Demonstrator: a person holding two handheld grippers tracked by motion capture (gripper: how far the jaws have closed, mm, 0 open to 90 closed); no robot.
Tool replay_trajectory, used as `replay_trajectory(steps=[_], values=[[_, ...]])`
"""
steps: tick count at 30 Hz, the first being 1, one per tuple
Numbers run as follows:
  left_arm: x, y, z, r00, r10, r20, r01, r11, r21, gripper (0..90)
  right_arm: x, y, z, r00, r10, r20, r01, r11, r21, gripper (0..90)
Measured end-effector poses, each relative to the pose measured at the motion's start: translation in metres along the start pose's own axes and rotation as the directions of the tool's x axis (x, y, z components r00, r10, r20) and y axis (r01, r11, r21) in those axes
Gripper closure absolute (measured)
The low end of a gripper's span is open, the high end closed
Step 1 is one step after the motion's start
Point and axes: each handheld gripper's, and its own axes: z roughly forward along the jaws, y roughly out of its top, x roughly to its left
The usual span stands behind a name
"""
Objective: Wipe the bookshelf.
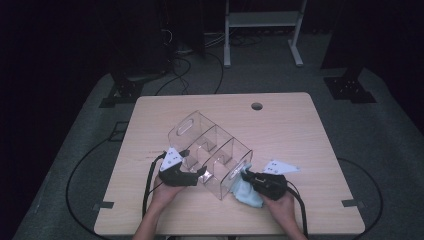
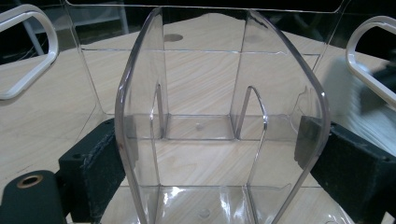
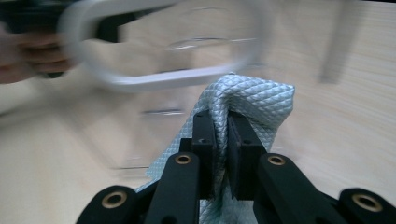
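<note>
So here the left claw (image 1: pixel 199 174) is spread wide and clamped across the near end of the clear plastic organizer (image 1: pixel 210 150). In the left gripper view you can see both black pads pressed flat against the outside of its curved walls, so it's pinned, not just sitting between them. The organizer sits mid-bench (image 1: pixel 300 125) on the pale wood, lying diagonally: its long axis runs from the cut-out handle at the far-left end down to the near-right end.

The right claw (image 1: pixel 248 176) is squeezed tight on a light blue cloth (image 1: pixel 246 192), bunched up between its pads. The cloth (image 3: pixel 247 100) has a quilted little diamond weave, microfibre by the look of it. It's right at the organizer's near-right end, touching or as good as touching the wall there; the blur makes it hard to say which.

My read: it's a wipe-down job, left hand steadying, right hand rubbing. The bit that matters is that the organizer lies just left of and beyond the cloth, so the right hand is the nearer one and any stroke would follow that diagonal. The plastic is glossy, rigid and see-through with thin dividers inside, while the cloth is soft and floppy.
</note>
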Motion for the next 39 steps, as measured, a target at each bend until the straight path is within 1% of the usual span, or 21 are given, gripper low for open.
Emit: replay_trajectory(steps=[2,4,6,9,10,14,15,20,22,24,25,26,28,29,30,32,33,34,36,37,39], values=[[-0.001,0.0,0.0,1.0,0.001,0.001,-0.001,1.0,-0.002,9.2,-0.012,-0.002,-0.001,0.9991,0.038,0.021,-0.038,0.999,-0.004,82.3],[-0.001,0.0,0.0,1.0,0.006,0.001,-0.006,1.0,-0.003,9.2,-0.017,-0.005,0.0,0.9982,0.046,0.038,-0.046,0.999,0.008,82.3],[-0.001,0.0,0.001,1.0,0.006,0.001,-0.006,1.0,-0.004,9.2,-0.019,-0.008,0.004,0.9975,0.063,0.032,-0.063,0.998,0.03,82.3],[-0.001,0.0,0.001,1.0,0.004,0.0,-0.004,1.0,-0.005,9.1,-0.019,-0.009,0.007,0.9966,0.076,0.031,-0.077,0.996,0.043,82.3],[-0.001,0.0,0.001,1.0,0.004,-0.001,-0.004,1.0,-0.006,9.1,-0.021,-0.01,0.008,0.9951,0.095,0.029,-0.096,0.993,0.062,82.3],[-0.002,0.0,0.001,1.0,0.002,-0.004,-0.002,1.0,-0.008,9.1,-0.026,-0.015,0.015,0.9925,0.106,0.061,-0.113,0.985,0.128,82.4],[-0.002,0.0,0.001,1.0,0.001,-0.005,-0.001,1.0,-0.009,9.1,-0.027,-0.016,0.016,0.9916,0.115,0.06,-0.122,0.984,0.128,82.4],[-0.002,0.0,0.001,1.0,-0.001,-0.005,0.0,0.9999,-0.012,9.1,-0.03,-0.016,0.019,0.9915,0.107,0.074,-0.117,0.982,0.147,82.4],[-0.002,-0.001,0.002,1.0,-0.002,-0.007,0.001,0.9999,-0.014,9.1,-0.03,-0.016,0.02,0.9903,0.116,0.076,-0.126,0.981,0.148,82.4],[-0.002,0.0,0.002,1.0,0.0,-0.009,0.0,0.9999,-0.014,9.1,-0.028,-0.015,0.019,0.9903,0.108,0.088,-0.12,0.981,0.15,82.6],[-0.002,-0.001,0.002,0.9999,-0.002,-0.011,0.001,0.9999,-0.014,9.0,-0.026,-0.015,0.019,0.9917,0.093,0.089,-0.106,0.983,0.151,82.7],[-0.003,-0.001,0.002,0.9999,-0.004,-0.015,0.004,0.9998,-0.017,9.0,-0.023,-0.014,0.019,0.9924,0.091,0.083,-0.102,0.983,0.152,82.7],[-0.004,0.0,0.003,0.9997,-0.008,-0.023,0.008,0.9998,-0.017,9.0,-0.015,-0.015,0.02,0.9942,0.097,0.047,-0.103,0.983,0.151,82.7],[-0.004,0.0,0.003,0.9996,-0.008,-0.027,0.008,0.9999,-0.015,8.9,-0.01,-0.015,0.021,0.9954,0.09,0.033,-0.094,0.984,0.153,82.6],[-0.003,0.0,0.003,0.9996,-0.009,-0.028,0.009,0.9998,-0.015,8.9,-0.003,-0.016,0.022,0.9976,0.069,0.009,-0.069,0.985,0.158,82.6],[-0.002,0.0,0.003,0.9997,-0.009,-0.024,0.009,0.9999,-0.013,9.0,0.005,-0.017,0.024,0.9994,0.034,0.0,-0.034,0.986,0.165,82.7],[-0.002,0.0,0.003,0.9997,-0.01,-0.022,0.01,0.9999,-0.01,9.0,0.004,-0.016,0.023,0.9995,0.031,-0.005,-0.03,0.985,0.169,82.9],[-0.002,0.0,0.003,0.9996,-0.014,-0.023,0.014,0.9998,-0.012,9.1,0.001,-0.015,0.023,0.9991,0.042,-0.003,-0.041,0.984,0.171,82.7],[-0.002,0.0,0.004,0.9996,-0.015,-0.025,0.014,0.9998,-0.012,9.1,-0.006,-0.016,0.023,0.9978,0.059,0.03,-0.063,0.985,0.164,82.7],[-0.002,0.0,0.004,0.9995,-0.015,-0.028,0.014,0.9998,-0.013,9.1,-0.008,-0.016,0.024,0.997,0.072,0.027,-0.076,0.984,0.163,82.7],[-0.003,0.001,0.005,0.9994,-0.011,-0.032,0.01,0.9998,-0.014,9.0,-0.004,-0.016,0.024,0.9975,0.065,0.028,-0.069,0.985,0.159,82.7]])
